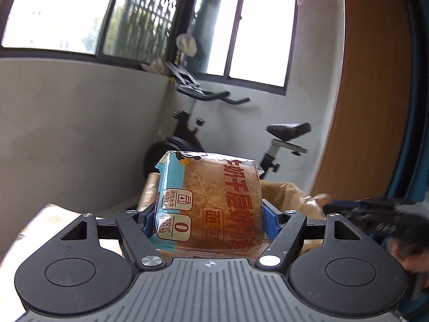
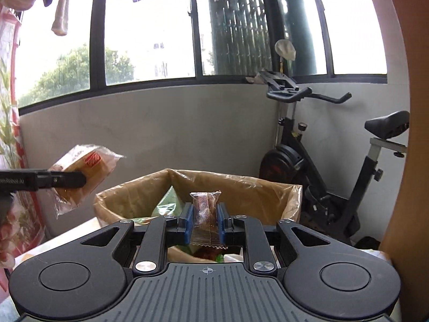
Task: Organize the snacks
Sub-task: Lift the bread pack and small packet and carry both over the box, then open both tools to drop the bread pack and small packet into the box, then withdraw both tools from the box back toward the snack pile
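**A:** ok, left wrist view first. The left gripper [image 1: 209, 214] has its blue fingers [image 1: 269, 221] spread pretty wide, clamped on both sides of a bread packet [image 1: 211, 201]. It's a clear wrapper with red print and a light blue strip down the left side, brown loaf inside. The packet is up in the air, in front of a box [image 1: 292, 196] lined with a brownish plastic bag. Far right there's a blurry dark shape that I think is the other gripper, hard to say for sure. Exercise bike [image 1: 278, 136] stands in the corner under the window [image 1: 53, 13].

**B:** and the right wrist view?

**A:** The right gripper [image 2: 205, 221] is nearly closed, its fingers [image 2: 187, 224] pinching a small clear-wrapped snack [image 2: 205, 214] with something brown in it, standing upright between them. It sits right over the near edge of the same lined box [image 2: 268, 190], which has a green packet [image 2: 169, 204] in it already. Off to the left you can see the left gripper from the side, bread packet [image 2: 85, 171] held up well left of the box and higher than its rim. Laundry [image 2: 60, 8] hangs along the top of the window [image 2: 150, 35], bike [image 2: 321, 161] on the right. A bit of pale worktop [image 2: 80, 230] shows beside the box.
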Motion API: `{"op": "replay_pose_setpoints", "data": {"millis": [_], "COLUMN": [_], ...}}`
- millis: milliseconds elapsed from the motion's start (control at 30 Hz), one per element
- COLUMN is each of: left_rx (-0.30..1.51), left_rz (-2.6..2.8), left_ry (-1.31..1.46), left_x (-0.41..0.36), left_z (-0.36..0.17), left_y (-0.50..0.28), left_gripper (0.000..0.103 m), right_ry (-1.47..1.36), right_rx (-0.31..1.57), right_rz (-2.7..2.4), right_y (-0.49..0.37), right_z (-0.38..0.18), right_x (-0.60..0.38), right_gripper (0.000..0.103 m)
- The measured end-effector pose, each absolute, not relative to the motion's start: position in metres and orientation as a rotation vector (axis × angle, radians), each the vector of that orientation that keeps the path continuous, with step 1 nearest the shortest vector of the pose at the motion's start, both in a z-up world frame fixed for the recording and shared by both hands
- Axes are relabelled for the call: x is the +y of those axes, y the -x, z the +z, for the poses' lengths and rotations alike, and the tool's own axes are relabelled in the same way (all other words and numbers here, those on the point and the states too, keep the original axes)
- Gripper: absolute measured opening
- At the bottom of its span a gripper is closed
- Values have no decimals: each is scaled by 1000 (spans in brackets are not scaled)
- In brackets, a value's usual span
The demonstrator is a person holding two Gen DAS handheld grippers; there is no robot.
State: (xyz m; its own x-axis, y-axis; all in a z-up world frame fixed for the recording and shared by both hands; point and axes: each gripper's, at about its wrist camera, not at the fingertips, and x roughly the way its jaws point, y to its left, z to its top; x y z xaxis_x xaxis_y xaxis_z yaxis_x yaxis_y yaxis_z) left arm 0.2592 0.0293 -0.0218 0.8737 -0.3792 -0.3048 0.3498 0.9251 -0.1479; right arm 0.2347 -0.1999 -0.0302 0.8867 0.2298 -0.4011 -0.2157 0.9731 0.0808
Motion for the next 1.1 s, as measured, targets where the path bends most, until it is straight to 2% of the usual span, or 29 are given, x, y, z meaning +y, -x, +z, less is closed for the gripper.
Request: {"op": "replay_pose_setpoints", "data": {"millis": [233,500,533,633,700,1100], "left_rx": [475,547,557,547,538,449], "left_rz": [-391,-390,-385,-376,-386,-453], "left_ry": [140,97,94,96,93,41], "left_x": [-30,-59,-55,-54,-52,2], "left_z": [-33,-53,-55,-62,-64,-48], "left_y": [-347,-385,-385,-385,-379,-309], "left_gripper": [76,77,78,89,90,89], "right_ry": [-13,-13,-20,-29,-24,-94], "right_rx": [528,555,559,561,553,444], "right_rz": [160,137,128,128,127,109], "right_y": [-285,-295,-294,-289,-284,-223], "right_z": [-54,-72,-74,-78,-78,-57], "right_x": [-190,-192,-192,-193,-192,-200], "right_gripper": [17,18,18,23,26,27]}}
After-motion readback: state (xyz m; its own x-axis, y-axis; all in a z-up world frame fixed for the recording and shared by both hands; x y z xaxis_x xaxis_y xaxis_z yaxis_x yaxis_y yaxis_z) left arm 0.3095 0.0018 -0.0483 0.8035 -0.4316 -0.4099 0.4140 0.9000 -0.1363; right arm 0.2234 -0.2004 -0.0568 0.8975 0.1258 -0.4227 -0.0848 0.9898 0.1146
